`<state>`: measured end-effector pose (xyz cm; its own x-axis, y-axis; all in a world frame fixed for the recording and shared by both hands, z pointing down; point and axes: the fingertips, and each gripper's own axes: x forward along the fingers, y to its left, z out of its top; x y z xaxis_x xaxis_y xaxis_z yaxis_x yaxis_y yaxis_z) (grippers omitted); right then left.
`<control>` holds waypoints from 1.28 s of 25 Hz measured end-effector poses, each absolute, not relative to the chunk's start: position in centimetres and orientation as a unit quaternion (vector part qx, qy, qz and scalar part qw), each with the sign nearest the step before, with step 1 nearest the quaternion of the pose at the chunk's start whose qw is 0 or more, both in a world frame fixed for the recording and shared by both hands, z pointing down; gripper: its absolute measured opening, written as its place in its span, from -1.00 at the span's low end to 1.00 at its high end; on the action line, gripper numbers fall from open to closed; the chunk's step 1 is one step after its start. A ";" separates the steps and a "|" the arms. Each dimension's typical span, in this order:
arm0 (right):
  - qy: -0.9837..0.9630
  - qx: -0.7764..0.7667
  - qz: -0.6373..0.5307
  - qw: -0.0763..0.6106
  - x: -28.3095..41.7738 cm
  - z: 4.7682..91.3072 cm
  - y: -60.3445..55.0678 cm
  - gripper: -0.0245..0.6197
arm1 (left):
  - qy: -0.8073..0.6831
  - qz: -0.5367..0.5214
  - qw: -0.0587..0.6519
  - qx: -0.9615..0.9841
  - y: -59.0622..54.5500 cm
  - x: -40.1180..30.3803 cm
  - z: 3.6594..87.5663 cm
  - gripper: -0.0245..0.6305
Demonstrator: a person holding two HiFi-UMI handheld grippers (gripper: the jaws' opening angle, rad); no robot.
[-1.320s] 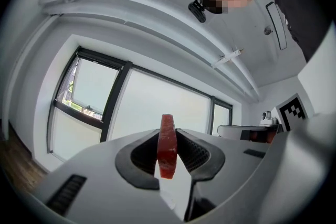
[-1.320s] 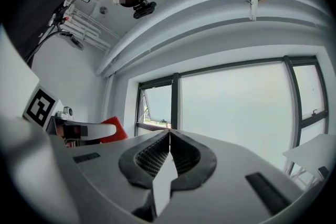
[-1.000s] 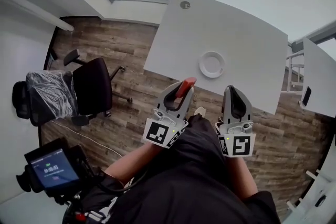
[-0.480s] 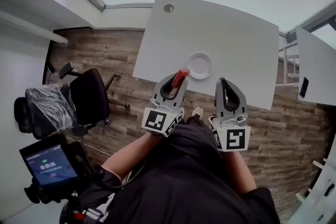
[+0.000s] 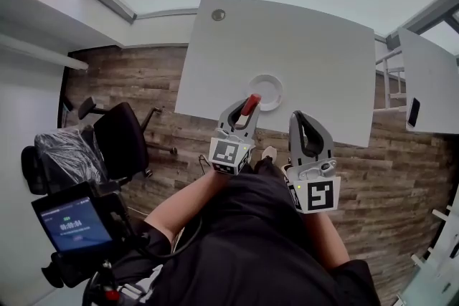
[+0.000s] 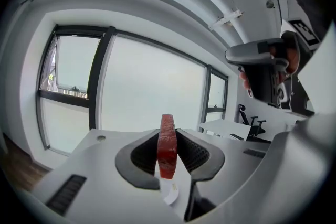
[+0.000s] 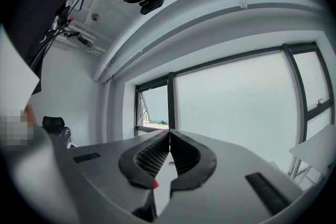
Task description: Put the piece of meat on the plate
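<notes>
Left tool [image 6: 167, 134] clamps the piece of meat [image 5: 250, 104] (an upright slab), apparently over the near rim of the plate [image 5: 277, 86] on the surface [image 5: 315, 39]. Right tool [image 7: 168, 136] is closed, empty.

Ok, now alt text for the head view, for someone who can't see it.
Seen from above, the left gripper clamps a red piece of meat by the near rim of a white plate on a white table. The right gripper, shut and empty, is alongside it, above a wooden floor.
</notes>
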<state>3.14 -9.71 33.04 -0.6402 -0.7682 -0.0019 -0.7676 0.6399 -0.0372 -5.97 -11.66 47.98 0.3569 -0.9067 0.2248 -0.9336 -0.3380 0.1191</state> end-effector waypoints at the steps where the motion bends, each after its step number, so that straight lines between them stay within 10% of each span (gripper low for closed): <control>1: 0.904 -0.427 -0.014 0.007 3.3 33.1 -9.7 -0.90 | -0.563 0.063 0.118 0.815 -11.8 -5.9 48.6 -0.64; 32: 0.904 -0.427 0.019 -0.030 4.5 35.5 -12.9 -0.90 | -0.529 0.159 0.145 0.821 -18.1 -3.1 59.9 -0.64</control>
